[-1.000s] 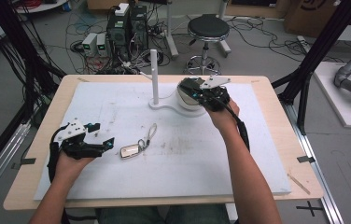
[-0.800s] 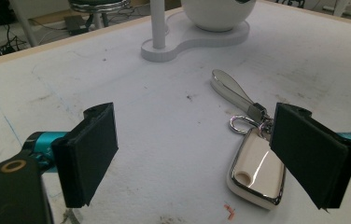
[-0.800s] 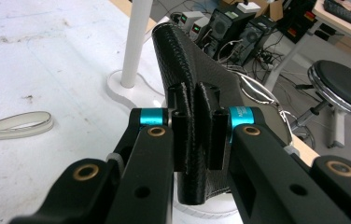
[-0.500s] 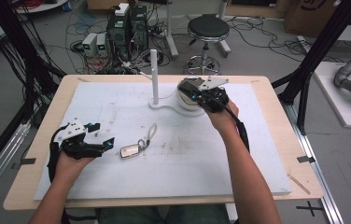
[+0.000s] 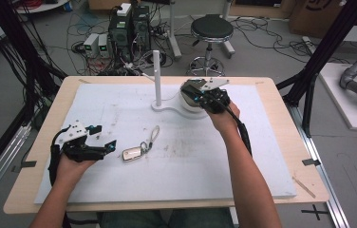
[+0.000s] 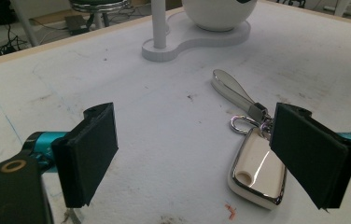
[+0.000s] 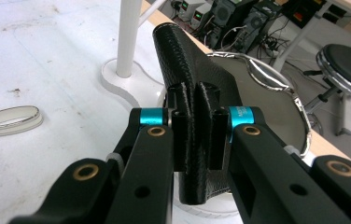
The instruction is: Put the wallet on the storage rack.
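A cream key fob [image 5: 132,153] [image 6: 257,170] with a chrome edge and a pale strap [image 5: 154,134] [image 6: 232,88] lies flat on the white mat. My left gripper [image 5: 104,137] [image 6: 197,158] sits low just left of it, open, with the fob close to one pad and nothing touching. My right gripper [image 5: 193,92] [image 7: 196,140] is shut on a black textured leather piece [image 7: 187,65], which it holds above the white bowl [image 5: 188,105] [image 6: 218,11] [image 7: 276,107] at the back of the mat.
A white post [image 5: 156,78] [image 6: 158,23] [image 7: 129,32] rises from the flat white base [image 5: 164,107] that it shares with the bowl. The mat [image 5: 191,161] covers most of the wooden table. Behind the table stand a stool [image 5: 211,28] and electronics with cables.
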Motion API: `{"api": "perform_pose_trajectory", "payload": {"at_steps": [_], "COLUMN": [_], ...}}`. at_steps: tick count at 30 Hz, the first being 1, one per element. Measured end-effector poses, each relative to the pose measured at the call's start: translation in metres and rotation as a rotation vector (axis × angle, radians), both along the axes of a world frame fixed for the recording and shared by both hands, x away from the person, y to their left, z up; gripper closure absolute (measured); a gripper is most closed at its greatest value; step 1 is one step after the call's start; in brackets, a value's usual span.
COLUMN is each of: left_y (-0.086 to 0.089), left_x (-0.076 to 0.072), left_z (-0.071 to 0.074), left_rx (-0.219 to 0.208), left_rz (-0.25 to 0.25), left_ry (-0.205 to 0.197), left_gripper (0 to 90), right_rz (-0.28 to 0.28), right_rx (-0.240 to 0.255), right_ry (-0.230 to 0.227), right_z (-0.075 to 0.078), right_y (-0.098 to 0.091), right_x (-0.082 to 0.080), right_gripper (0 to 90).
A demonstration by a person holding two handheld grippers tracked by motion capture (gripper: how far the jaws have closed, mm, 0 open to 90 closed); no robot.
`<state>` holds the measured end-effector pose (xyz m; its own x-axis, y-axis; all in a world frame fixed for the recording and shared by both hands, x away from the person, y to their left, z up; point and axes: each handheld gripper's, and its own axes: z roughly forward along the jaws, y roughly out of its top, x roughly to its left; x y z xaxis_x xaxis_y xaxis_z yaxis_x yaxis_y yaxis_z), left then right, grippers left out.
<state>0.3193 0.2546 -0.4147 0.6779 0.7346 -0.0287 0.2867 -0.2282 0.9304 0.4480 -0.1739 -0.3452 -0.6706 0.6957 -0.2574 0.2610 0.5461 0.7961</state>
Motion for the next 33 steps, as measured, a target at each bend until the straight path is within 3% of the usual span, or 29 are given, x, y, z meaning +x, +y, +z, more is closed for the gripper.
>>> {"api": "perform_pose_trajectory", "payload": {"at_steps": [7,8,10,11,12,16,20,23,24,25,28,33], "left_y": [0.000,0.000,0.000,0.000,0.000,-0.001,-0.002,-0.002,-0.003,-0.003,-0.005,-0.011], "left_x": [0.000,0.000,0.000,0.000,0.000,0.001,0.000,0.000,0.000,0.000,0.001,0.001], "left_z": [0.000,0.000,0.000,0.000,-0.001,0.000,0.001,0.001,0.002,0.002,0.002,0.002], "left_rx": [0.006,0.004,0.004,0.006,0.008,0.004,0.004,0.004,0.005,0.005,0.009,0.018], "left_rz": [-0.003,-0.004,-0.005,-0.004,-0.004,-0.002,-0.007,-0.006,-0.007,-0.005,0.001,-0.025], "left_ry": [-0.001,0.000,0.001,0.001,0.001,-0.002,-0.005,-0.007,-0.007,-0.006,-0.004,-0.008], "left_gripper": [15.1,15.1,15.1,15.1,15.1,15.1,15.1,15.1,15.1,15.1,15.1,15.1], "right_rz": [-0.034,-0.037,-0.071,-0.071,-0.103,-0.099,-0.095,-0.096,-0.095,-0.095,-0.123,-0.156], "right_rx": [-0.001,-0.001,-0.006,-0.006,-0.024,0.008,0.022,0.027,0.070,0.070,0.123,0.147], "right_ry": [0.013,0.007,-0.004,-0.004,0.005,0.010,-0.017,-0.041,-0.084,-0.084,-0.092,-0.087], "right_z": [-0.009,-0.009,-0.009,-0.009,-0.008,0.000,0.014,0.020,0.021,0.021,0.021,0.018], "right_y": [0.004,0.004,0.004,0.004,0.004,-0.002,-0.012,-0.021,-0.035,-0.035,-0.062,-0.092], "right_x": [0.007,0.008,0.008,0.008,0.008,0.003,-0.012,-0.023,-0.037,-0.037,-0.056,-0.080], "right_gripper": [82.4,79.2,64.1,64.1,54.9,44.5,36.4,36.1,36.2,36.2,35.1,31.9]}}
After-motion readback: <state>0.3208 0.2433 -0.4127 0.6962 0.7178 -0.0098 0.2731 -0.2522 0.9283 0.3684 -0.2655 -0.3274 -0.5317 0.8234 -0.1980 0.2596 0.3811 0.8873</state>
